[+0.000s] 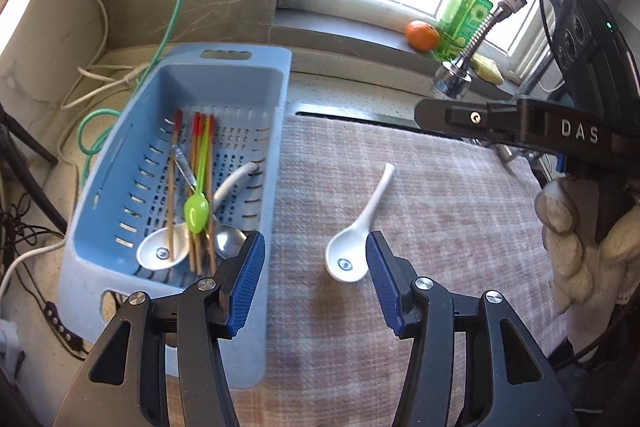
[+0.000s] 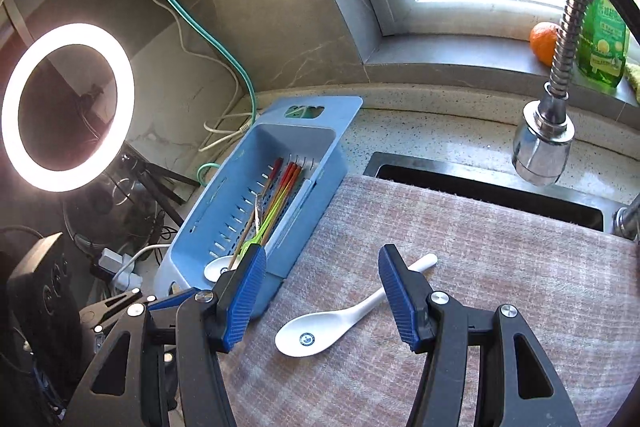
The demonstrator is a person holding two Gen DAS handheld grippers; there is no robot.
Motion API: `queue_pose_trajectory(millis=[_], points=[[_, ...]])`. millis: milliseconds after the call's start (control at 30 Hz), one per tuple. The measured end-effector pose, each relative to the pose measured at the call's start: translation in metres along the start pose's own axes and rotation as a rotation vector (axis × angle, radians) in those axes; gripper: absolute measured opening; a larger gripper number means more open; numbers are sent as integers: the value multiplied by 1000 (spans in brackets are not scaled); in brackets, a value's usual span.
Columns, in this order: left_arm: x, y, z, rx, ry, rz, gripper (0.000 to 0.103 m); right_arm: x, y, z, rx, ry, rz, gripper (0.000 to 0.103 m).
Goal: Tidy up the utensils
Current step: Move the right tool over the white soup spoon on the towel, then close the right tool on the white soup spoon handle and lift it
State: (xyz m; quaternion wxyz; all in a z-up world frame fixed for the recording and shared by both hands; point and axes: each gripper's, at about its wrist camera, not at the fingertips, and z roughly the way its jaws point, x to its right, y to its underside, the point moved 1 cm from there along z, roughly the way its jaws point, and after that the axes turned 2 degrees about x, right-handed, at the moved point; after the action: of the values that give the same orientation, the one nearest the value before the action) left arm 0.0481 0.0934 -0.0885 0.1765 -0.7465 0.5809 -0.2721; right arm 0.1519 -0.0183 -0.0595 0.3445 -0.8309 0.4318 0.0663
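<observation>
one white spoon [image 2: 320,327] lies loose on the mat [image 2: 500,267], just beside the blue basket [image 2: 320,131], bowl up, handle pointing away from the basket toward the sink. the basket already holds chopsticks [image 1: 198,187], a green spoon [image 1: 197,213], a metal spoon [image 1: 229,241] and a second white spoon [image 1: 162,251]. judged from this, the loose spoon is the last item to move.

the right gripper [image 2: 322,291] hovers over the spoon with its fingers spread wide and empty; the handle passes under the far finger. the left gripper [image 1: 316,275] is also open and empty, sitting between the basket and the spoon bowl.

recommended procedure: use one gripper only. lower it until both fingers straddle the handle near its middle, not the bowl, since the glazed bowl is likely to slip. align the fingers across the handle. close firmly, lift clear of the mat, carry over the basket's near wall, and release low to avoid knocking the chopsticks.

risk: the soft mat may let the fingertips snag.
</observation>
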Motion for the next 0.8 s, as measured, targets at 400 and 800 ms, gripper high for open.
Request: queue_pose_trajectory(millis=[400, 800], points=[[32, 20, 40, -112, 25, 107, 52, 61, 24, 45, -190, -34, 246, 51], [37, 17, 69, -185, 1, 179, 52, 84, 30, 81, -246, -60, 338, 39]])
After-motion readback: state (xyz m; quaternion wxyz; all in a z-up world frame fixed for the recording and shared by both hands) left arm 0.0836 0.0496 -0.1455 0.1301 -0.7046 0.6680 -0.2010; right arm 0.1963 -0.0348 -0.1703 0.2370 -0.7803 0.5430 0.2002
